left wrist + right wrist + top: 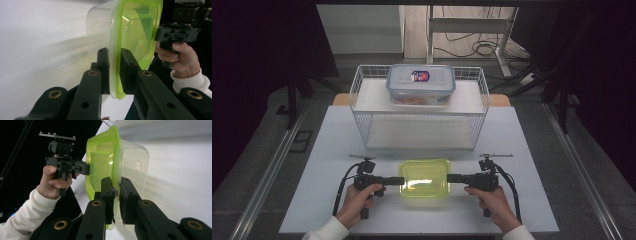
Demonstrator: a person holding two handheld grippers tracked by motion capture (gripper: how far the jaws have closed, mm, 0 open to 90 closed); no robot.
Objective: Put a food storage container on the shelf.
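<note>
A clear plastic container with a lime-green lid (424,177) sits on the white table near the front edge, between both grippers. My left gripper (402,180) is shut on the lid's left rim (114,72), one jaw on each side of the rim. My right gripper (448,178) is shut on the opposite rim (116,195) in the same way. The left gripper view shows the container (130,32) with the right hand behind it. Beyond the container (112,165) in the right gripper view are the left hand and its gripper.
A white wire basket shelf (362,90) stands at the back of the table. On its upper level rests a clear lidded box (421,84) with orange contents and a blue-rimmed lid. Bare table (337,135) lies to either side. Dark floor and cables are beyond.
</note>
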